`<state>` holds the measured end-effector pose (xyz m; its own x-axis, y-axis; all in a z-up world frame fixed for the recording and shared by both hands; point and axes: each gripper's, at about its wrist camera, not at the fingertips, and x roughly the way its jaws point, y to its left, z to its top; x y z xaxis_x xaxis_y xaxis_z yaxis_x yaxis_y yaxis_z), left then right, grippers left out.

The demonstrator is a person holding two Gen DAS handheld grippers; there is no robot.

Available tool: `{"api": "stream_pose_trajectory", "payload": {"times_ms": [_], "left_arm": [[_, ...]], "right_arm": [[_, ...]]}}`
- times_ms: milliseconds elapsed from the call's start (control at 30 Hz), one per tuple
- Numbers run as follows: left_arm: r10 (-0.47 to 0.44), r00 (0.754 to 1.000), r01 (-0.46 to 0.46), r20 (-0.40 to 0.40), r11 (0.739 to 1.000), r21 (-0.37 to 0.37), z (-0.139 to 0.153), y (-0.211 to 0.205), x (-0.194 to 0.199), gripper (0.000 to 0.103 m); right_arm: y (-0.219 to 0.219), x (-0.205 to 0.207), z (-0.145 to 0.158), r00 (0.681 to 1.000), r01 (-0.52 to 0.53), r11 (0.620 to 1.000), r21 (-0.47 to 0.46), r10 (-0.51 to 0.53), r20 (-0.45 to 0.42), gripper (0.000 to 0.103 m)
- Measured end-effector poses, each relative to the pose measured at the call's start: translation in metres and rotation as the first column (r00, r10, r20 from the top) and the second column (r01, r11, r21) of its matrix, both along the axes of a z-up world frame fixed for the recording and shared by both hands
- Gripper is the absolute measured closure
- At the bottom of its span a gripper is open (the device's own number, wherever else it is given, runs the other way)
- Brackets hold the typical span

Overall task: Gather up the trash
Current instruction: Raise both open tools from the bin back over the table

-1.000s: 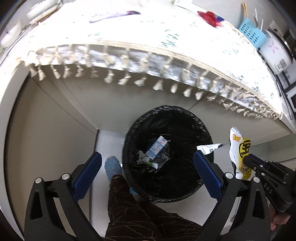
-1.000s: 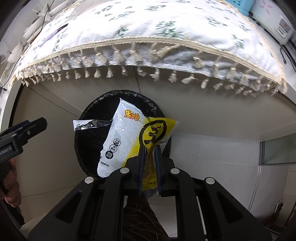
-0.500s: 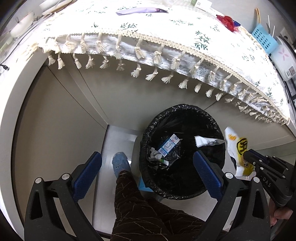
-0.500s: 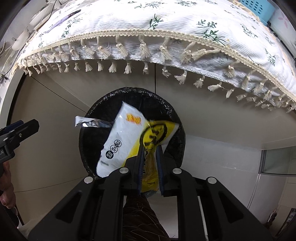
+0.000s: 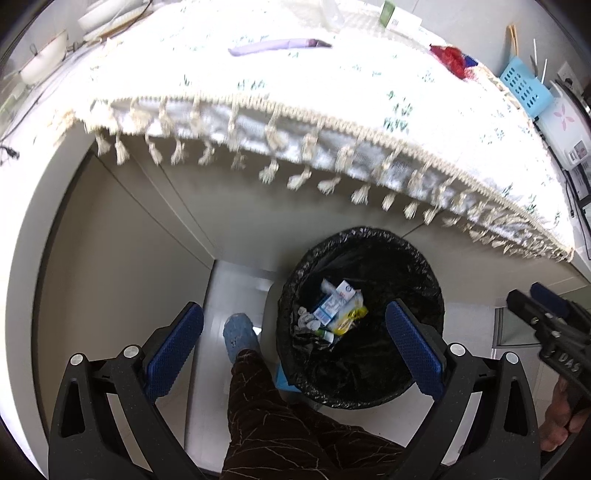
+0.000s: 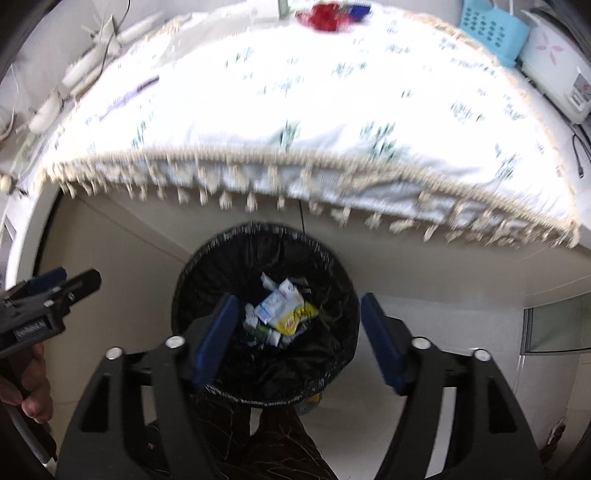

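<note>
A black-lined trash bin (image 5: 424, 258) stands on the floor under the table edge; it also shows in the right wrist view (image 6: 332, 266). Inside lie a yellow and white snack bag (image 6: 293, 317), a blue and white carton (image 5: 332, 302) and crumpled scraps. My left gripper (image 5: 295, 350) is open and empty above the bin's left side. My right gripper (image 6: 299, 332) is open and empty right over the bin. On the tablecloth lie a purple wrapper (image 5: 277, 46) and a red wrapper (image 5: 448, 59), which also shows in the right wrist view (image 6: 325, 16).
The table with its white tasselled cloth (image 5: 332, 92) overhangs the bin. A blue basket (image 5: 524, 86) and a white appliance (image 5: 565, 125) sit at its right end. The person's leg and blue slipper (image 5: 240, 336) stand left of the bin.
My right gripper opened and the snack bag dropped into the bin. Both grippers rose, so more of the table top shows.
</note>
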<state>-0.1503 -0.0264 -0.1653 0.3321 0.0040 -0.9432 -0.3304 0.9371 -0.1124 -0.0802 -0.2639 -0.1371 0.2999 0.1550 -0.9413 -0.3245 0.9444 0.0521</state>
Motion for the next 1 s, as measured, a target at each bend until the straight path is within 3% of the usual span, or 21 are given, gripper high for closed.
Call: {"api": "stream_pose_trajectory", "payload": {"times_ms": [167,600,1000], "left_arm": [[0.000,1.000,0.000,0.028,1.000,0.012,0.020,0.005,0.011,0.006],[-0.017,0.997,0.014,0.082,0.999,0.033,0.057,0.021,0.052,0.006],[-0.043,0.995,0.038,0.092,0.998,0.052,0.070,0.043,0.095,0.006]], "right_arm": [[-0.004,0.015,0.026,0.997,0.032,0.999,0.018,-0.033,0.064,0.017],[0.006,0.048,0.057,0.992,0.027,0.999,0.033,-0.031,0.123,0.017],[0.021,0.086,0.073,0.987,0.040,0.999,0.037,-0.045,0.151,0.017]]}}
